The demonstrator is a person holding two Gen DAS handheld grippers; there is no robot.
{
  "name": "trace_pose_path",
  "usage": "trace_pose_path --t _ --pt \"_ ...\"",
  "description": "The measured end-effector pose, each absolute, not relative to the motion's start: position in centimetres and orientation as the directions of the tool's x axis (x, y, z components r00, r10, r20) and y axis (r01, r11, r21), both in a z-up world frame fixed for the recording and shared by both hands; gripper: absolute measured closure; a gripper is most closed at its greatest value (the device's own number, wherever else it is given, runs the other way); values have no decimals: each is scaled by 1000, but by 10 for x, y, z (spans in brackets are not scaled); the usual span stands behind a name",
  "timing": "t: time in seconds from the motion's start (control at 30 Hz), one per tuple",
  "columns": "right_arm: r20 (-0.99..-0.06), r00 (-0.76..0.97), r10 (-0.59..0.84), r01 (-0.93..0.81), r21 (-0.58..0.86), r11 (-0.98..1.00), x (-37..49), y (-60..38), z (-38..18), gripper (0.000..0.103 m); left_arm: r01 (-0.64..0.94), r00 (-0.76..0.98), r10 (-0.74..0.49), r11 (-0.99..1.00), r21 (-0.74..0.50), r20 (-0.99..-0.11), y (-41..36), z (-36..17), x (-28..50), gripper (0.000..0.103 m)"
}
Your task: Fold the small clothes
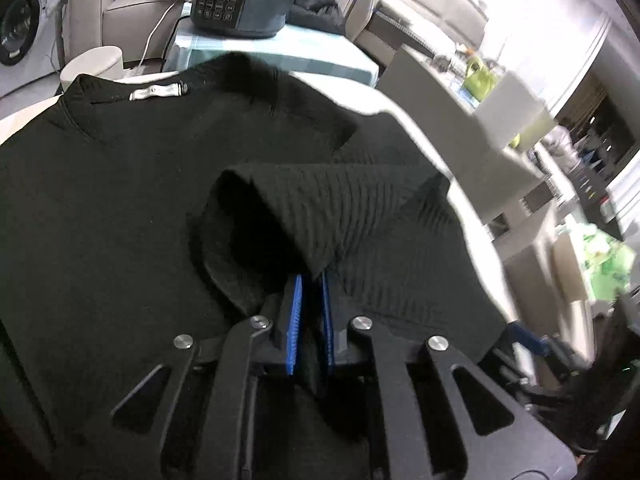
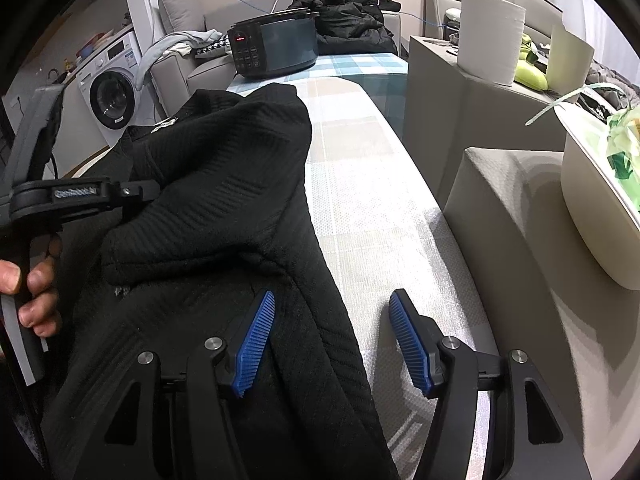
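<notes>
A black ribbed garment [image 1: 120,200] lies spread on a checked ironing board [image 2: 360,184], its collar with a silver zip pull [image 1: 158,91] at the far left. My left gripper [image 1: 312,284] is shut on a folded-over ribbed edge of the garment and holds it raised over the body of the cloth. The left gripper also shows in the right wrist view [image 2: 132,192], at the garment's left side. My right gripper [image 2: 332,312] is open and empty, its left finger over the garment's [image 2: 224,168] right edge and its right finger over bare board.
A black cooker [image 2: 276,48] stands at the board's far end, with dark clothes [image 2: 344,12] behind it. Grey boxes, a paper roll [image 2: 490,36] and a cream bin [image 2: 592,200] stand close on the right. A washing machine [image 2: 112,96] is at the left.
</notes>
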State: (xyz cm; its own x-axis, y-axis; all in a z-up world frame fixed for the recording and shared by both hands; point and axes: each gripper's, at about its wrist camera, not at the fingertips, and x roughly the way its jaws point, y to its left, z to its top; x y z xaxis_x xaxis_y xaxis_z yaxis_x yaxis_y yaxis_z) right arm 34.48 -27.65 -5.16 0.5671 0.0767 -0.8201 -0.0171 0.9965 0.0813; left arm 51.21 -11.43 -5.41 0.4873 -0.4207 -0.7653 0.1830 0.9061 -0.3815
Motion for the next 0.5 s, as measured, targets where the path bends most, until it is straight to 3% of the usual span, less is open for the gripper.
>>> trace_pose_path --t 0.07,0.1,0.13,0.23,0.5 --pt "-821 566 77 -20 80 997 346 -277 -52 42 168 503 -440 894 -415 -744 -106 -48 514 64" --pt "-821 565 78 -22 80 997 346 -277 -52 41 155 509 -448 888 -434 -735 -102 -45 515 43" --pt "-821 565 79 -23 80 997 346 -277 -52 41 137 517 -459 877 -460 -722 -96 -42 516 35" --pt "-821 565 81 -27 80 996 346 -276 -52 41 113 523 -505 840 -531 -687 -83 -36 522 34" --pt "-825 561 73 -34 65 997 347 -273 -52 39 -28 452 -529 797 -604 -719 -70 -66 591 37"
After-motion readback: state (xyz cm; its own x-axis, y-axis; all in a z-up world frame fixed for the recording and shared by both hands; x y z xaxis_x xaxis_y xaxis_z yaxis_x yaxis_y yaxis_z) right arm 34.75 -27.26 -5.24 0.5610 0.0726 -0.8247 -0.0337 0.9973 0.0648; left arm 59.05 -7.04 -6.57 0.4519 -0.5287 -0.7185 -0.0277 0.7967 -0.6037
